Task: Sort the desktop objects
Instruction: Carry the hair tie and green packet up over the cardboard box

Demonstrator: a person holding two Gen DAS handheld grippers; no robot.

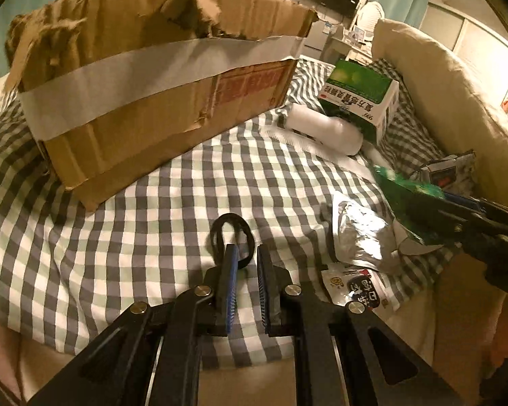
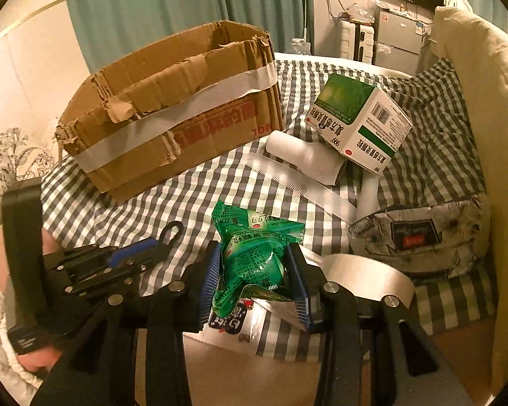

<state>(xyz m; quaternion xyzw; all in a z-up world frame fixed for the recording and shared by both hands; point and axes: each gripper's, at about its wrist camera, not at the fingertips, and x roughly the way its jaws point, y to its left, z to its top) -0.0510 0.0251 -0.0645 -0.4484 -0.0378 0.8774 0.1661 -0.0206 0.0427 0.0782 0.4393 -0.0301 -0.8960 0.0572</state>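
Observation:
My left gripper (image 1: 246, 252) is shut on a black hair tie (image 1: 232, 228), whose loop sticks out past the fingertips over the checked cloth (image 1: 152, 223). The right wrist view shows that left gripper (image 2: 159, 242) low on the left, held by a hand. My right gripper (image 2: 254, 248) is shut on a crumpled green medicine sachet (image 2: 254, 233), lifted a little above the cloth. In the left wrist view the sachet (image 1: 406, 196) and right gripper (image 1: 457, 218) come in from the right. A torn, taped cardboard box (image 2: 172, 118) stands open at the back left.
A green-and-white medicine box (image 2: 355, 118) leans on a white bottle (image 2: 308, 159), with a white comb (image 2: 298, 182) in front. A tape roll (image 2: 365, 274), patterned pouch (image 2: 420, 237), silver foil packet (image 1: 359, 233) and white snack sachet (image 1: 352, 284) lie right. A cream cushion (image 2: 484, 101) bounds the right side.

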